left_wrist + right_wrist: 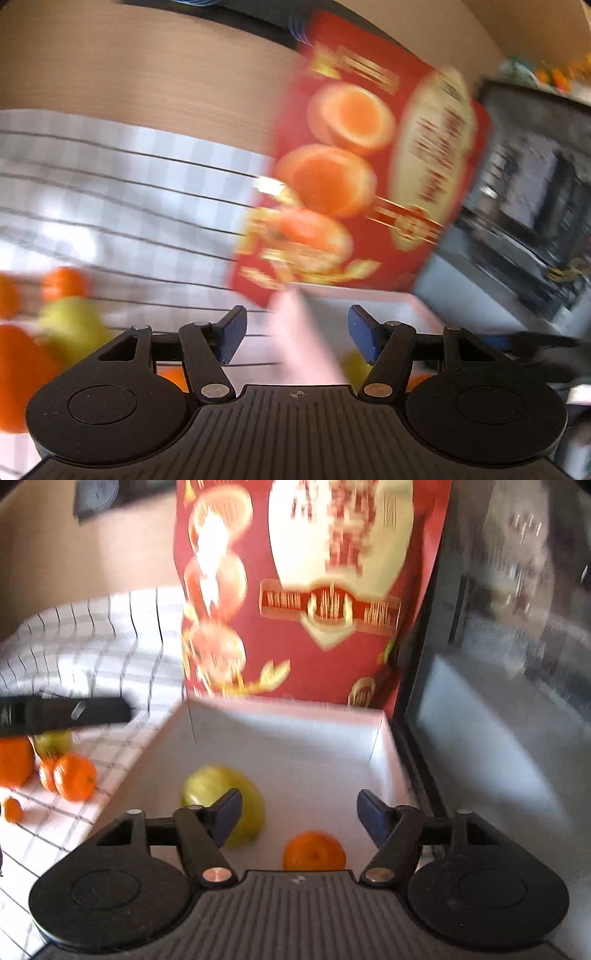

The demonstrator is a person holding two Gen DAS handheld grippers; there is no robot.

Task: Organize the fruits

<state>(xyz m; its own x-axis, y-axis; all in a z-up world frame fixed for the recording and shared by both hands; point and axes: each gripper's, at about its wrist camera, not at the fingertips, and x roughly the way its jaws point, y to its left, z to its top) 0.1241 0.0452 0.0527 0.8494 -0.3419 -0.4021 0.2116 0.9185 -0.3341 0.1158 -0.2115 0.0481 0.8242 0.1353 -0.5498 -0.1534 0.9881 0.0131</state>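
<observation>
While my right hand-held gripper [299,818] hangs released over the white box [380,734], a pear [207,786] and orange [314,851] lie just below; my left hand-held gripper [295,332], also released, should next fetch from the loose fruits [64,321] beside it on the table

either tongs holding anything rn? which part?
Nothing held. Left tongs and right tongs are both open and empty; right hovers over the box's pear and orange.

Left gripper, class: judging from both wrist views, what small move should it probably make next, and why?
Probably swing the left gripper leftward and down toward the loose orange on the checked cloth. Its jaws are open and empty. The white box holds only a green fruit and one small orange, while several fruits wait outside.
</observation>
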